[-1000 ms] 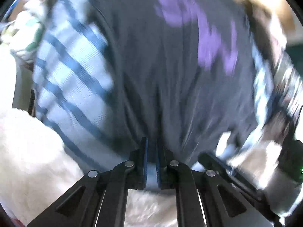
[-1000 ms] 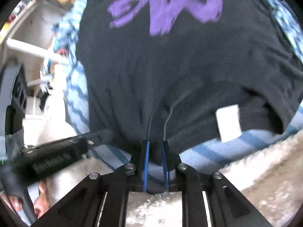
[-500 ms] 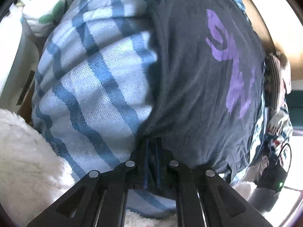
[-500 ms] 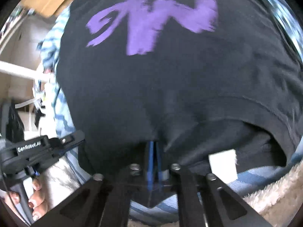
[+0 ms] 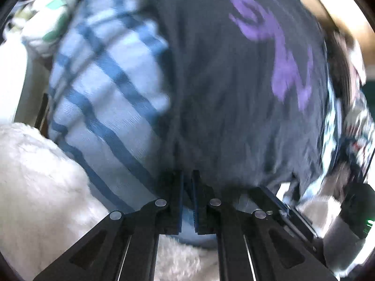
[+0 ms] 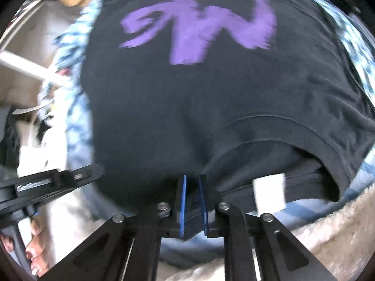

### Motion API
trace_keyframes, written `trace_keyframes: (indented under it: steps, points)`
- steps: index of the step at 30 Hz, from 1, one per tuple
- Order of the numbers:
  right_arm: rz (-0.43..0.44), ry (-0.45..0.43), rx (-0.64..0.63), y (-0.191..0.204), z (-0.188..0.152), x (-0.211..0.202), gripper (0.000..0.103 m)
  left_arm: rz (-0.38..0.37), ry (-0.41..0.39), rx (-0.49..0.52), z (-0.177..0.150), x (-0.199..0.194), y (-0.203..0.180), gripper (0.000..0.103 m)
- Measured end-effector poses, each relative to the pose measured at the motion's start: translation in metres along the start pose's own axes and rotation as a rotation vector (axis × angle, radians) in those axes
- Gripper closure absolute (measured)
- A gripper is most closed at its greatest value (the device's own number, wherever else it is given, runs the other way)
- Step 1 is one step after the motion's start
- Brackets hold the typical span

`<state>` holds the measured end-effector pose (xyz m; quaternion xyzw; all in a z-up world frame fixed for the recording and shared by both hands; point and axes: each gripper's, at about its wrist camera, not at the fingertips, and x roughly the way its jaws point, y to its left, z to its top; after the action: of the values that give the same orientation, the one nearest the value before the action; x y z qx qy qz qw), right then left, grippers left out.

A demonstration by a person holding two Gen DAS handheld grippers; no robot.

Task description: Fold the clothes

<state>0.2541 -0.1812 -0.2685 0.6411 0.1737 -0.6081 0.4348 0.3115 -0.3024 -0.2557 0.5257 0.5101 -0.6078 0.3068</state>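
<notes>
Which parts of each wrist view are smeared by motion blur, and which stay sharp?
Left wrist view: the left gripper is sharp, the black T-shirt and checked cloth smeared. Right wrist view: the right gripper is sharp, the purple print streaked.

Both wrist cameras sit low and very close, looking forward along their fingers across the same black T-shirt (image 5: 234,107) (image 6: 187,107) from neighbouring spots on its near edge.
</notes>
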Motion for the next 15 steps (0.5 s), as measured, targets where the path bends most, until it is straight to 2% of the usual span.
trace_keyframes:
  steps: [1,3,5,6,7,8,10,13,15]
  points:
    - [0.030,0.017,-0.030,0.008,-0.004,0.003,0.089,0.050,0.025,0.028,-0.002,0.007,-0.004,0.094]
    - [0.052,0.058,-0.091,0.023,-0.012,0.013,0.089,0.063,0.036,0.007,-0.001,0.013,0.002,0.094]
    - [-0.016,0.062,-0.103,0.020,-0.017,0.019,0.092,0.065,0.038,-0.010,-0.001,0.013,0.006,0.094]
    - [-0.040,0.063,-0.101,0.017,-0.019,0.022,0.100,0.061,0.035,-0.018,-0.002,0.010,0.008,0.094]
    - [-0.025,0.064,-0.063,0.011,-0.018,0.021,0.101,0.056,0.032,-0.025,-0.002,0.007,0.010,0.094]
    - [-0.014,0.063,-0.035,0.007,-0.017,0.019,0.099,0.057,0.028,-0.019,-0.002,0.006,0.008,0.094]
    - [-0.021,0.044,-0.058,0.012,-0.017,0.010,0.088,0.058,0.019,-0.006,-0.002,0.002,0.003,0.094]
    - [-0.022,0.046,-0.101,0.021,-0.020,0.009,0.086,0.056,0.020,-0.018,-0.001,0.004,0.006,0.094]
    - [-0.030,0.063,-0.084,0.017,-0.024,0.012,0.088,0.055,0.021,-0.027,0.000,0.005,0.007,0.095]
